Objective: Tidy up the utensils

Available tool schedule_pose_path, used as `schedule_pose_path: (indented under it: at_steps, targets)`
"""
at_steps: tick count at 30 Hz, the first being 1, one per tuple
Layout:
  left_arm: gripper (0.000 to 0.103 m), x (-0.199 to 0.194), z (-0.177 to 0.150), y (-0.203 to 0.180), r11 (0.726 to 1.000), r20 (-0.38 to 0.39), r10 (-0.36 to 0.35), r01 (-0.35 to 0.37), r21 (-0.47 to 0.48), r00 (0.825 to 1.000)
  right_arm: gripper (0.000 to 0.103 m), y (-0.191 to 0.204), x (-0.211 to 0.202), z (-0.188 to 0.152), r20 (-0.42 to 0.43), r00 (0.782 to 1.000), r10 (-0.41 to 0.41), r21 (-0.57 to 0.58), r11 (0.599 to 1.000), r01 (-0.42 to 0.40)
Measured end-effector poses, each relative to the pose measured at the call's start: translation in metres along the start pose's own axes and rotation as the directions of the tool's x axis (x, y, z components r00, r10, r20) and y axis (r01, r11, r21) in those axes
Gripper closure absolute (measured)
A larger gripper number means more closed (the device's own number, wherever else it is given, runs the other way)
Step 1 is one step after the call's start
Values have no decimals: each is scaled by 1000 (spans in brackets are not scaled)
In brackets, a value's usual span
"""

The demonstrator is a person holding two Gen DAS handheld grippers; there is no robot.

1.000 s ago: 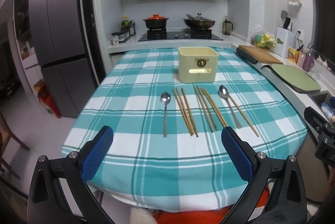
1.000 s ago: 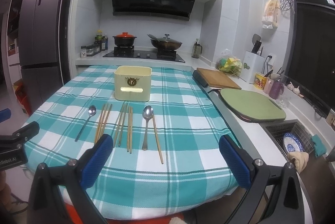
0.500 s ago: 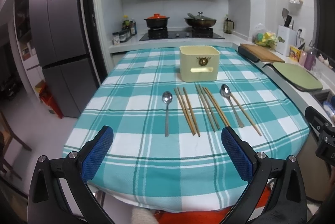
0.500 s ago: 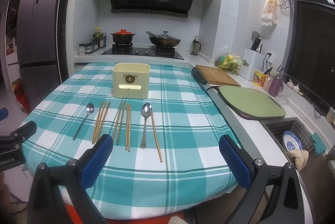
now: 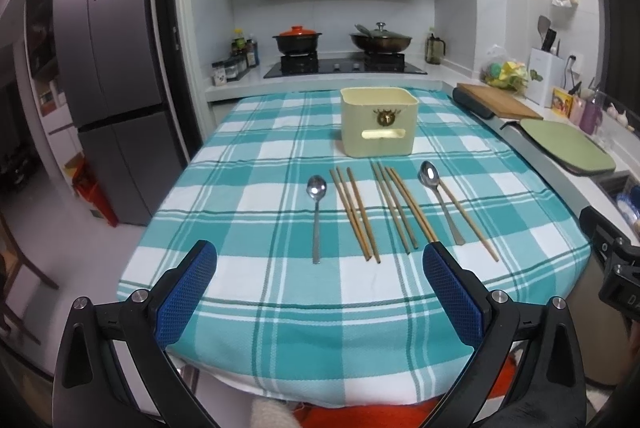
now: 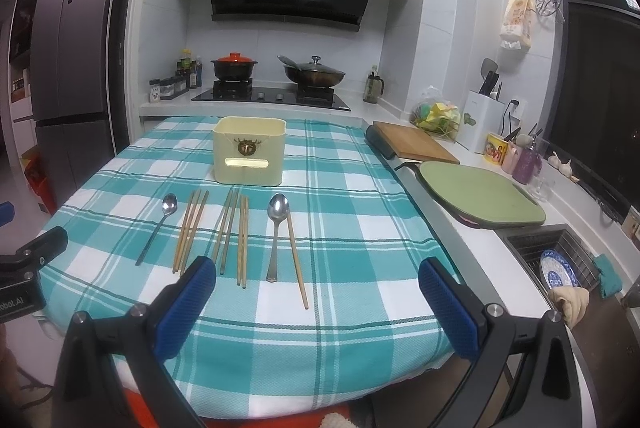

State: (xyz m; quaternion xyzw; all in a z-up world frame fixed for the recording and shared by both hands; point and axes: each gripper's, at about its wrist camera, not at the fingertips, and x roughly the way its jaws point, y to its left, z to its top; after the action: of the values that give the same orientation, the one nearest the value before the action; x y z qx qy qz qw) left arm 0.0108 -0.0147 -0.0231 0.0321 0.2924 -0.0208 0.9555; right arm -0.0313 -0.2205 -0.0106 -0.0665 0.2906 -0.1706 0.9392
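Observation:
A cream utensil holder (image 5: 378, 121) (image 6: 249, 150) stands upright mid-table on the teal checked cloth (image 5: 256, 164). In front of it lie a left spoon (image 5: 316, 216) (image 6: 158, 228), several wooden chopsticks (image 5: 356, 214) (image 6: 234, 234), a right spoon (image 5: 440, 204) (image 6: 276, 234) and a single chopstick (image 5: 468, 218) (image 6: 296, 256). My left gripper (image 5: 320, 276) is open and empty above the table's near edge. My right gripper (image 6: 316, 288) is open and empty, near the single chopstick's close end.
A fridge (image 5: 104, 76) stands left. The stove with a red-lidded pot (image 5: 298, 38) and a wok (image 5: 380, 40) is behind. A wooden board (image 6: 414, 144), a green board (image 6: 480, 194) and a sink with a plate (image 6: 558, 268) line the right counter.
Both grippers have drifted slightly; the table contents sit a little higher and farther in the views. Nothing on the table has moved. Both grippers stay open.

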Motion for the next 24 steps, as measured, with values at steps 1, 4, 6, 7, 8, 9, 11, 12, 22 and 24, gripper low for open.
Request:
schedule_pose_path:
  at_steps: [1,4,6,7,8,9,11,12,22,24]
  targets:
    - [0,1,0,-1,1000,-1,12,-12,7,1000,0,1,0,0,-1,1000,0,0,1000,0]
    - [0,3,1,-3,1000,-1,20,-20,16,1000,0,-2,2,-1,-4,1000,-2,1,1000,2]
    - [0,3,1,-3,999,0,26,-26,21,1000,0,-2,4,-1,-6,1000,-4,-2,1000,4]
    - [0,4,2,-4,999,0,33,-33,23,999,0,-1,6,-1,-8,1000,-6,-3,1000,6]
    - [0,5,2,-4,999,1,41,-41,25,999,0,-2,6,-1,-9,1000,-6,-3,1000,6]
    - [0,6,2,-4,999,2,46,-46,28,999,0,-1,6,-1,-8,1000,-6,-3,1000,6]
    - [0,7,3,-5,998,1,53,-53,31,999,0,-2,6,-1,-9,1000,-8,-2,1000,8]
    - [0,8,3,-5,998,1,54,-54,34,999,0,-1,7,-1,-10,1000,-9,-3,1000,9]
    - [0,15,7,-4,999,29,35,-36,39,999,0,-2,14,-1,-22,1000,-22,-13,1000,22]
    - [0,19,9,-1,999,33,37,-38,30,999,0,-4,16,0,-24,1000,-16,-14,1000,16]
